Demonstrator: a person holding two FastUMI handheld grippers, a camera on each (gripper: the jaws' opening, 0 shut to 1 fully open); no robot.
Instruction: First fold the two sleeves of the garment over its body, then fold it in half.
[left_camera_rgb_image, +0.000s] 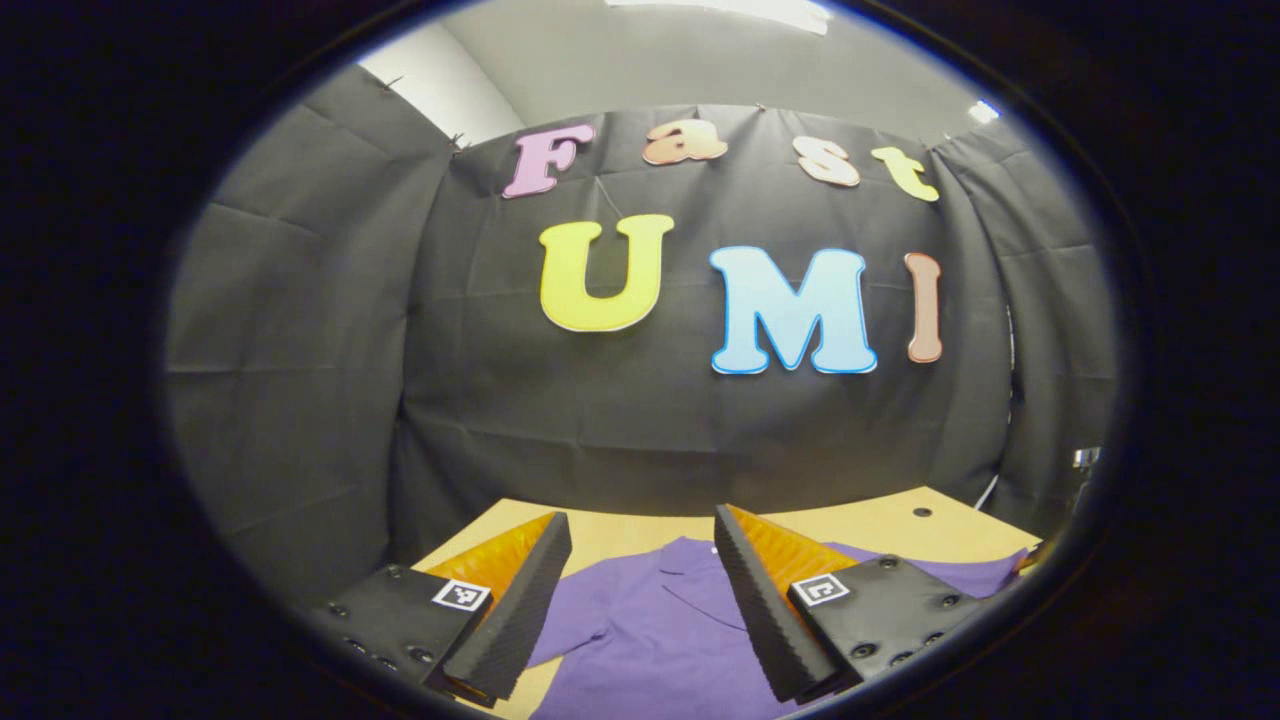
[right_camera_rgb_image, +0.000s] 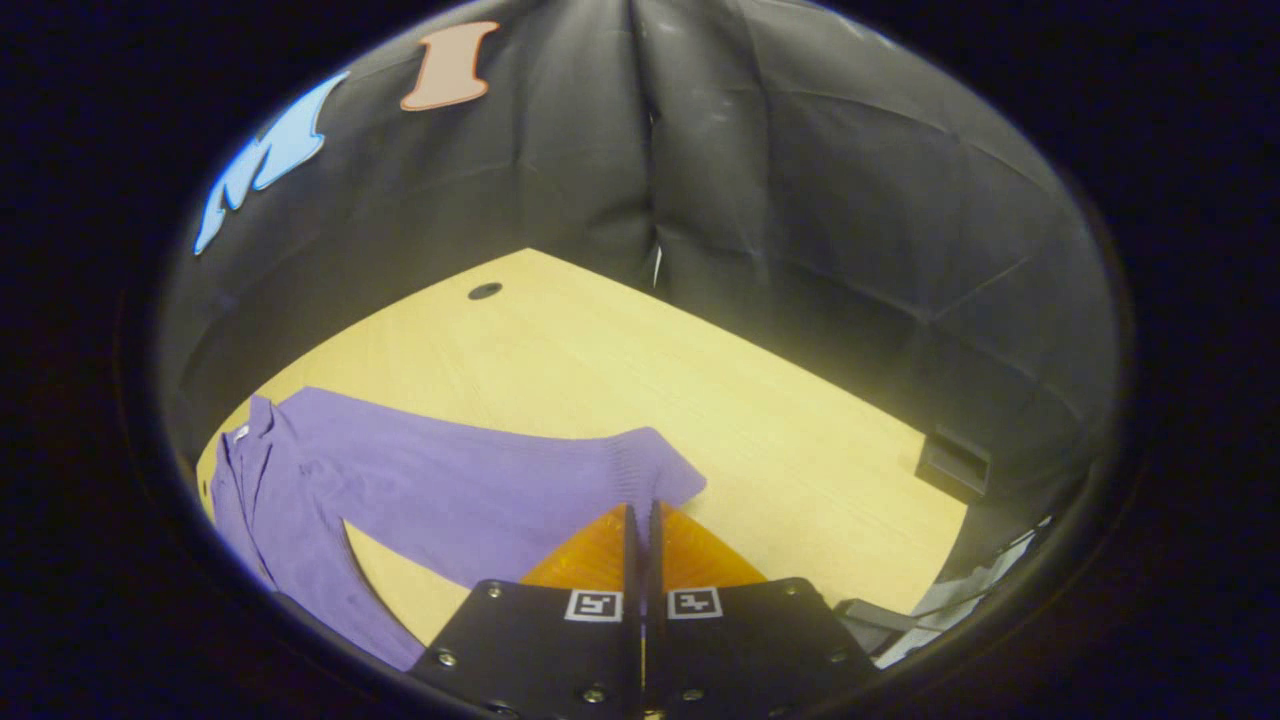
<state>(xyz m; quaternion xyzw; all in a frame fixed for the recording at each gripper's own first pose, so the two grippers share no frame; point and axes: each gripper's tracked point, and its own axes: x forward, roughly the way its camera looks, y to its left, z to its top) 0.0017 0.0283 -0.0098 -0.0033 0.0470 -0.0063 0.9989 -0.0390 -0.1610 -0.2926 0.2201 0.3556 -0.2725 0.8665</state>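
Nothing folded yet, I judge — my right tongs (right_camera_rgb_image: 641, 520) clenched at the sleeve (right_camera_rgb_image: 500, 480) cuff, left tongs (left_camera_rgb_image: 640, 600) released above the garment (left_camera_rgb_image: 650, 640).

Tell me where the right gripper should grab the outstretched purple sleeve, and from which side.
Grip the sleeve at its cuff, probably. It is the free end, lying flat on the table and pointing away from the collar. The right gripper, fingers together, already sits at that end; come in low from beyond the cuff, pinching its edge, then carry it over the body.
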